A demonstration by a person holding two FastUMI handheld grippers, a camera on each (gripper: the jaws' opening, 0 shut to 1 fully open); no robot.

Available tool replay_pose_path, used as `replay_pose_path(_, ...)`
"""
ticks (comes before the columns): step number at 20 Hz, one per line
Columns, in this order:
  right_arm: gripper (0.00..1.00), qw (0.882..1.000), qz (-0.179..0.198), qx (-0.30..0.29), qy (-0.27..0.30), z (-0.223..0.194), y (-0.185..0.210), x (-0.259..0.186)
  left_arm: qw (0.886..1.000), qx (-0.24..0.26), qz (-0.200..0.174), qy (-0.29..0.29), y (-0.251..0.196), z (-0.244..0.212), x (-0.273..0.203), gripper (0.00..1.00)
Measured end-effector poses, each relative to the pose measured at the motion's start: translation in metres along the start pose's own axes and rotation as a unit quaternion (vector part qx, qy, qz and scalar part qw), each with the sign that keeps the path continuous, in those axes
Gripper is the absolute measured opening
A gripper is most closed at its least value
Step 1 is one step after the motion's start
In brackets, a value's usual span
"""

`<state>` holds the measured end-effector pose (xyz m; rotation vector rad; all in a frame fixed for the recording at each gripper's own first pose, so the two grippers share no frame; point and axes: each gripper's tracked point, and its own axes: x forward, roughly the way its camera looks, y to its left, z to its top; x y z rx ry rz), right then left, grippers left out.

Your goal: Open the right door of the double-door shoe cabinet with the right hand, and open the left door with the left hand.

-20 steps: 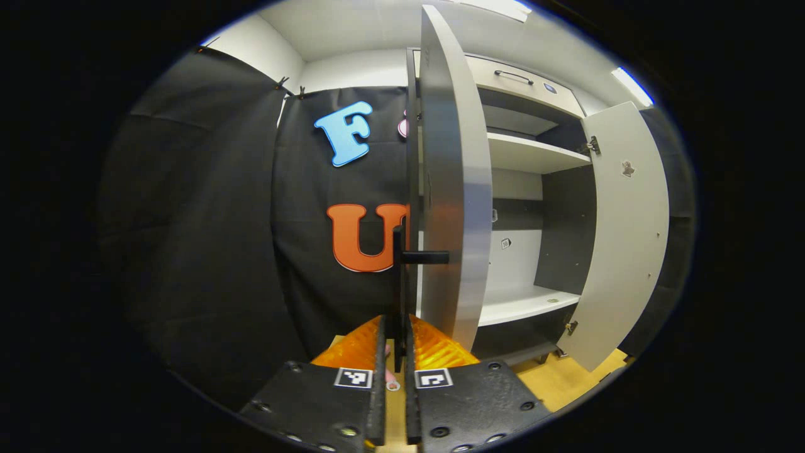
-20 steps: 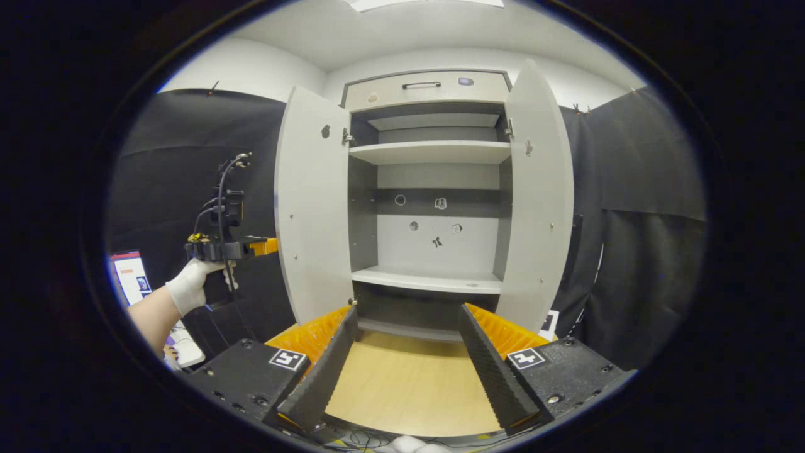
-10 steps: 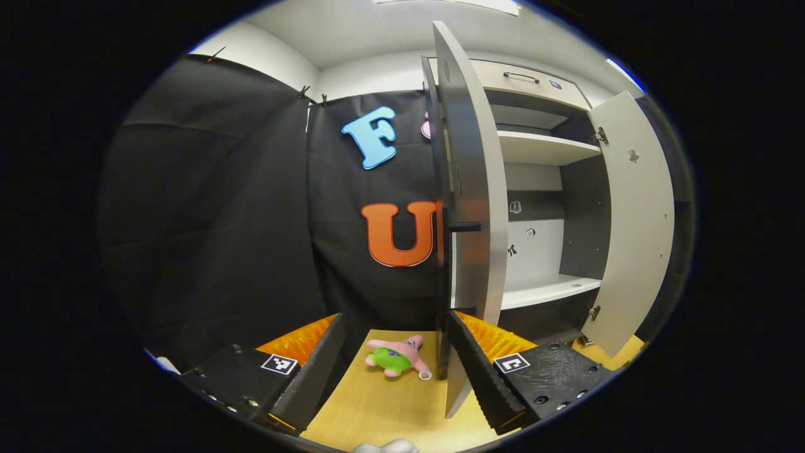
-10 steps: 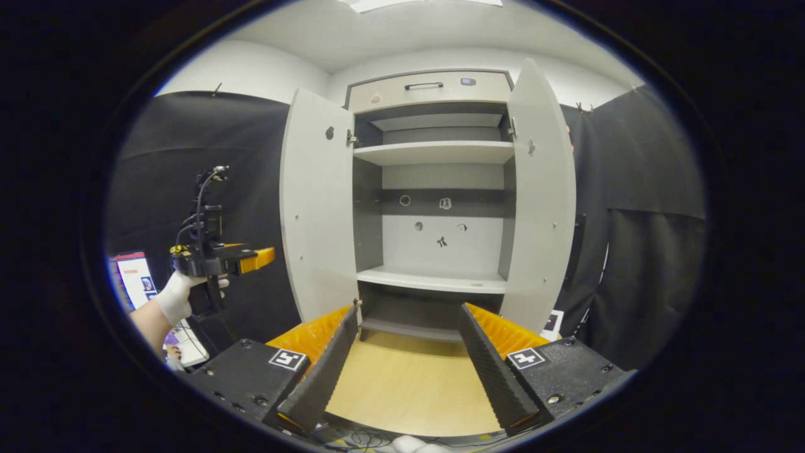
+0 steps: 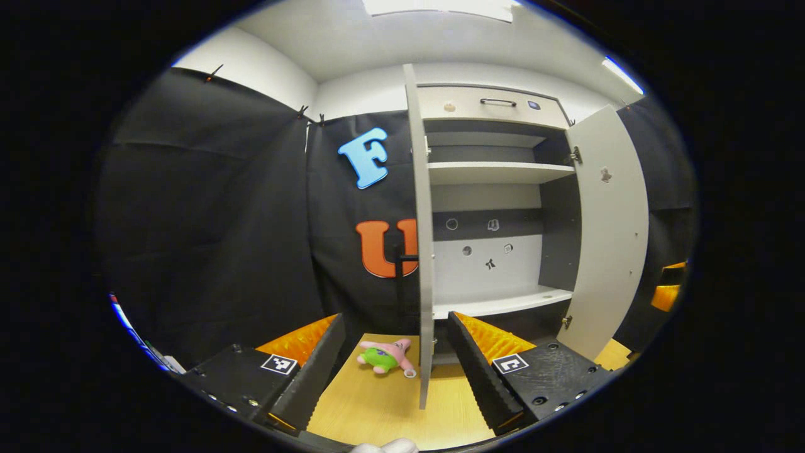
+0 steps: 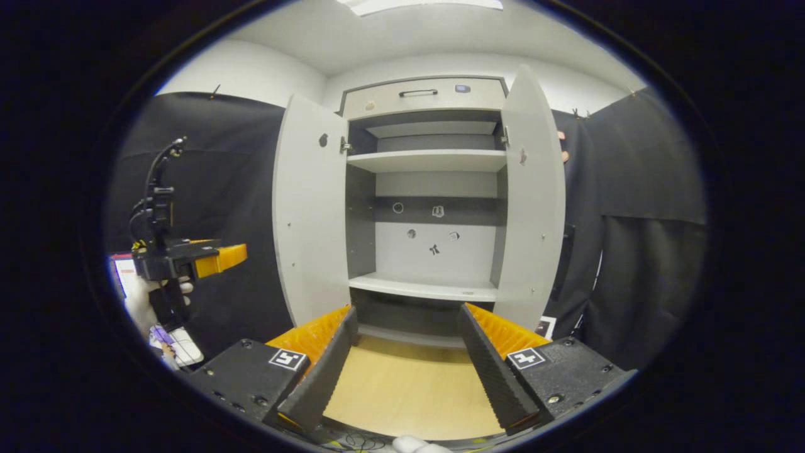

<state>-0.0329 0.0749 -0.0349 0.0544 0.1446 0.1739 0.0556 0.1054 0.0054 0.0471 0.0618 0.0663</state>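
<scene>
Left gripper [image 5: 396, 371] let go of left door [image 5: 425, 251] handle, backed off, jaws apart. Right gripper [image 6: 405, 368] also apart, empty. Right door [image 6: 531, 207] wide open; both look done.

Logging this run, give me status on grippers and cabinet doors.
Left gripper open, right gripper open, both empty. Left door and right door swung wide. Plush toy on floor by left door.

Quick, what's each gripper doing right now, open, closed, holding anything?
Left gripper: open, holding nothing, clear of the left door.
Right gripper: open, holding nothing, in front of the open shoe cabinet.
</scene>
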Motion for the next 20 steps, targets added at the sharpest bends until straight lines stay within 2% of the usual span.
replay_pose_path(4, 1.0, 1.0, -0.024, -0.001, -0.006, 0.008, -0.016, 0.0, 0.999, -0.012, -0.035, -0.007, -0.041, 0.013, -0.023, 0.95)
replay_pose_path(5, 0.96, 1.0, -0.03, 0.001, -0.008, 0.009, -0.019, 0.0, 0.999, -0.015, -0.036, -0.009, -0.046, 0.015, -0.028, 0.95)
replay_pose_path(7, 1.0, 0.999, -0.042, 0.001, -0.009, 0.01, -0.027, -0.001, 0.999, -0.009, -0.037, -0.015, -0.057, 0.018, -0.038, 0.96)
replay_pose_path(10, 1.0, 0.998, -0.059, -0.001, -0.01, 0.009, -0.039, -0.003, 0.999, -0.005, -0.05, -0.021, -0.079, 0.017, -0.048, 0.97)
replay_pose_path(11, 0.96, 0.998, -0.064, 0.002, -0.008, 0.008, -0.043, -0.004, 0.999, -0.002, -0.051, -0.019, -0.083, 0.013, -0.052, 0.97)
replay_pose_path(12, 1.0, 0.998, -0.067, 0.004, -0.008, 0.007, -0.047, -0.004, 0.998, 0.001, -0.052, -0.017, -0.085, 0.01, -0.055, 0.96)
replay_pose_path(14, 1.0, 0.997, -0.079, 0.005, -0.009, 0.007, -0.053, -0.007, 0.999, 0.005, -0.05, -0.019, -0.087, 0.009, -0.062, 0.96)
replay_pose_path(15, 0.96, 0.996, -0.083, 0.007, -0.008, 0.005, -0.055, -0.008, 0.999, 0.003, -0.05, -0.021, -0.087, 0.009, -0.064, 0.96)
replay_pose_path(20, 0.96, 0.995, -0.094, 0.015, -0.009, 0.0, -0.055, -0.017, 0.999, -0.002, -0.048, -0.018, -0.09, 0.005, -0.065, 0.96)
